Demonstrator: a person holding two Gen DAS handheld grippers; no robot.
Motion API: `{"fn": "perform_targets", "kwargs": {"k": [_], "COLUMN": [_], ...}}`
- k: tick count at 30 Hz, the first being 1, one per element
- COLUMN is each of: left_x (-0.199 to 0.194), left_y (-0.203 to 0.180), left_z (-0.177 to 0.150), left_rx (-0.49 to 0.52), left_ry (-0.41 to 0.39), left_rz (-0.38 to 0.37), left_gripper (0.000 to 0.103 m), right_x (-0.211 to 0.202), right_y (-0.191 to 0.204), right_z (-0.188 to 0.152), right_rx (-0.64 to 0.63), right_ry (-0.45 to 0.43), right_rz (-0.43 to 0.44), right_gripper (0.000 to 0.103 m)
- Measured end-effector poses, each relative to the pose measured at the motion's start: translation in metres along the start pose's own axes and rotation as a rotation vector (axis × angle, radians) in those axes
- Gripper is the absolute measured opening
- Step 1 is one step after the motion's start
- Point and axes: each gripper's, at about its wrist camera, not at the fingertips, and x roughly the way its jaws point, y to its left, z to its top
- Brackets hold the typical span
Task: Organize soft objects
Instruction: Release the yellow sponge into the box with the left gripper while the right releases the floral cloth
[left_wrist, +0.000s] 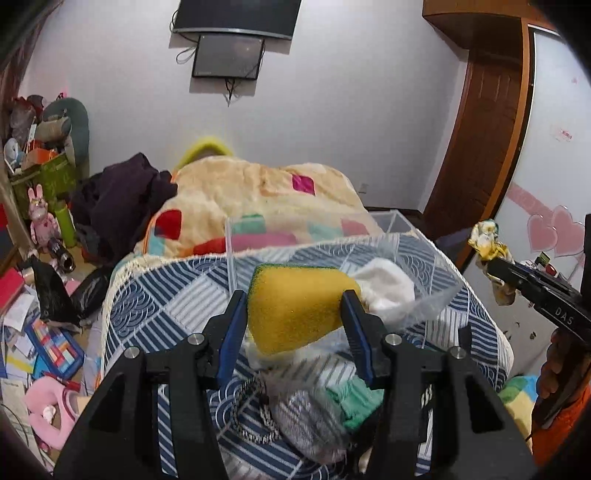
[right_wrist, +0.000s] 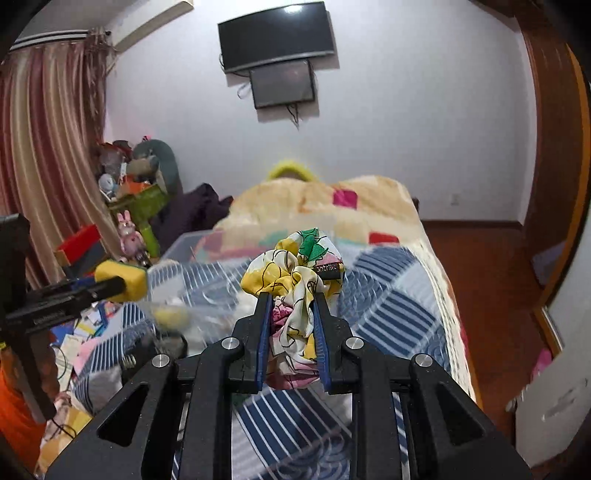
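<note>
The left gripper (left_wrist: 294, 309) squeezes a yellow sponge (left_wrist: 295, 306) at frame centre, lifted above the clear plastic box (left_wrist: 391, 225), probably for dropping it inside. The right gripper (right_wrist: 291, 301), jaws narrow, pinches a floral scrunchie (right_wrist: 293, 273) at centre, held high over the striped bedcover (right_wrist: 391, 295), apparently waiting its turn.

A yellow sponge (left_wrist: 295, 306) with a green scouring layer is held aloft, pinched at its sides, above a clear plastic box (left_wrist: 391, 225) on the bed. A crumpled floral scrunchie (right_wrist: 295, 295), yellow, white and green, is held squeezed and upright.
</note>
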Motion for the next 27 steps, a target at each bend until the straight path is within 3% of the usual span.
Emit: {"fn": "perform_targets", "kwargs": {"k": [8, 18, 27], "left_x": [0.031, 0.086, 0.108], "left_y": [-0.008, -0.023, -0.033], "left_z": [0.015, 0.011, 0.007], "left_rx": [0.020, 0.069, 0.108], "left_ry": [0.032, 0.156, 0.217], "left_rz": [-0.006, -0.012, 0.007], "left_gripper": [0.051, 0.051, 0.055], "right_x": [0.033, 0.086, 0.098], "right_y": [0.013, 0.021, 0.024], "right_z": [0.014, 0.004, -0.005], "right_rx": [-0.036, -0.054, -0.098], "right_ry": [0.014, 0.154, 0.226], "right_rz": [0.028, 0.048, 0.037], "right_gripper": [0.020, 0.021, 0.025]}}
